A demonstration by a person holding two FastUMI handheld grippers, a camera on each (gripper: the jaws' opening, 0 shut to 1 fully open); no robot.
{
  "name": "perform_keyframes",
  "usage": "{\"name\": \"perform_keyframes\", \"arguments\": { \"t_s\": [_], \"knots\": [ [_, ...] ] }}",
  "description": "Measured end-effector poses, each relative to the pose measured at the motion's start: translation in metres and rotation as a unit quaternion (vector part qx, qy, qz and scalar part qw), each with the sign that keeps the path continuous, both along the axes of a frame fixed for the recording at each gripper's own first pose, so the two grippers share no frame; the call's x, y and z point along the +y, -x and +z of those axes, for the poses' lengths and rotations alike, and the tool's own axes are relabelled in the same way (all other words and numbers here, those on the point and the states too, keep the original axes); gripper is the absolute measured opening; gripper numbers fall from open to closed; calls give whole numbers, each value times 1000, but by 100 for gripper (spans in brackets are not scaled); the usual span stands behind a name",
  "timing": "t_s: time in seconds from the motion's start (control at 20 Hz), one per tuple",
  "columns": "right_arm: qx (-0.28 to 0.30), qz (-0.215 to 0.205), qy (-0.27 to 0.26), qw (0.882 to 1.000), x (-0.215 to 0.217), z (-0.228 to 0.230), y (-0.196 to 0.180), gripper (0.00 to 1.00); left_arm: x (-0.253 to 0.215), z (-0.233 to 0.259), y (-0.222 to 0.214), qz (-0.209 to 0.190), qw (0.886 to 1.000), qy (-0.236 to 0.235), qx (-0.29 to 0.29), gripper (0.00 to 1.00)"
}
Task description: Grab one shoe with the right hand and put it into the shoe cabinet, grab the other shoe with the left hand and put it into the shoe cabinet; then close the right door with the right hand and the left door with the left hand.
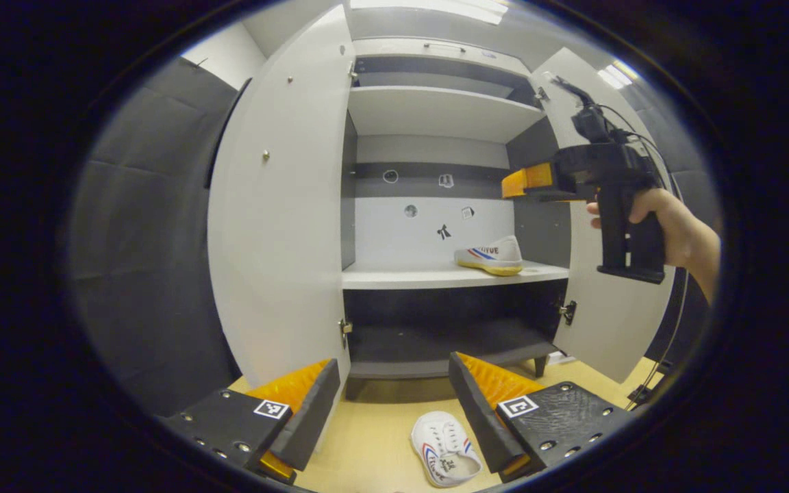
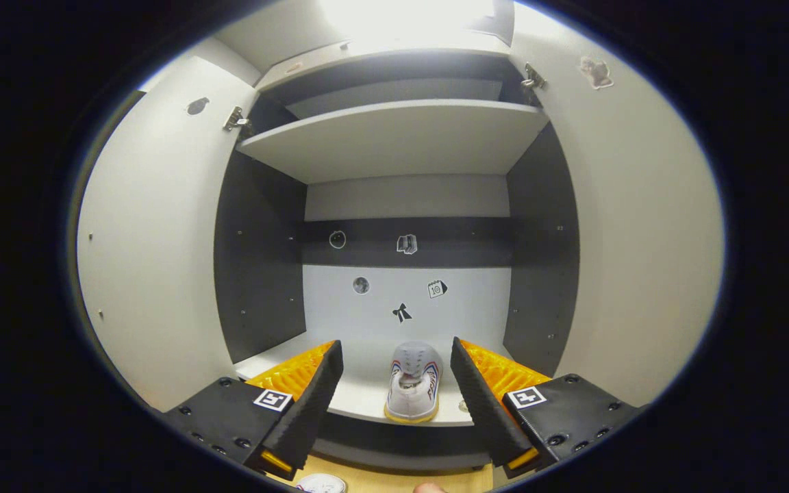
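Left gripper view: left gripper (image 1: 394, 404) at bottom centre, jaws spread wide, nothing between them; second shoe (image 1: 444, 448) lies on the wooden floor (image 1: 374, 424) at lower centre, just beside the right-hand finger, not touched. Shoe cabinet (image 1: 435, 205) fills the middle of the frame, both doors swung open: left door (image 1: 278, 205) at centre left, right door (image 1: 614, 322) at right. First shoe (image 1: 490, 256) sits on the middle shelf (image 1: 408, 276), right of centre, toe pointing left in this view. Right gripper (image 1: 514, 183) at upper right, held by a hand (image 1: 668, 222), in front of the cabinet's right side, above the shelved shoe and apart from it; how far its jaws are open cannot be told from this angle. Right gripper view: right gripper (image 2: 396, 394) at bottom centre, jaws wide apart, holding nothing; first shoe (image 2: 414, 382) on the shelf (image 2: 360, 404) seen between the fingers, heel toward the camera, near the shelf's front edge, no finger touching it. Small stickers (image 2: 402, 312) on the cabinet's back panel, centre frame. Toe of the floor shoe (image 2: 321, 484) peeks in at the bottom edge.
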State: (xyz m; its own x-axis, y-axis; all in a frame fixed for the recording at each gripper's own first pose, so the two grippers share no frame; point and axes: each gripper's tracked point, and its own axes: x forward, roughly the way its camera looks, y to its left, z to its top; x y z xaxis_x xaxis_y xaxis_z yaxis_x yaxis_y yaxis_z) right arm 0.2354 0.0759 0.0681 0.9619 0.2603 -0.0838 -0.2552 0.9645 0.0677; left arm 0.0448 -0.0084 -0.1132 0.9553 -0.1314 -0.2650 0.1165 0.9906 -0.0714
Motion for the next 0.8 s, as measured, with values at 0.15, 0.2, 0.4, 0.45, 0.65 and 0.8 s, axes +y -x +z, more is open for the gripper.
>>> {"name": "perform_keyframes", "arguments": {
  "t_s": [0.15, 0.2, 0.4, 0.45, 0.65, 0.8],
  "knots": [
    [7, -6, 2, 1000, -15, -11, 34, 99, -6, -25, -4, -21, 999, 6, 27, 94],
    [6, -8, 2, 1000, -20, -14, 47, 94, -7, -34, -6, -28, 999, 6, 37, 94],
    [2, -28, 9, 1000, -41, -29, 84, 94, -13, -71, -7, -57, 995, 4, 77, 95],
    [4, -31, 6, 1000, -44, -33, 93, 99, -17, -81, -6, -65, 994, 3, 85, 95],
    [22, -37, 9, 999, -52, -51, 123, 99, -33, -120, -1, -91, 987, 7, 131, 95],
    [30, -41, 16, 999, -55, -59, 140, 99, -40, -150, 7, -106, 980, 6, 167, 94]
  ]
}}
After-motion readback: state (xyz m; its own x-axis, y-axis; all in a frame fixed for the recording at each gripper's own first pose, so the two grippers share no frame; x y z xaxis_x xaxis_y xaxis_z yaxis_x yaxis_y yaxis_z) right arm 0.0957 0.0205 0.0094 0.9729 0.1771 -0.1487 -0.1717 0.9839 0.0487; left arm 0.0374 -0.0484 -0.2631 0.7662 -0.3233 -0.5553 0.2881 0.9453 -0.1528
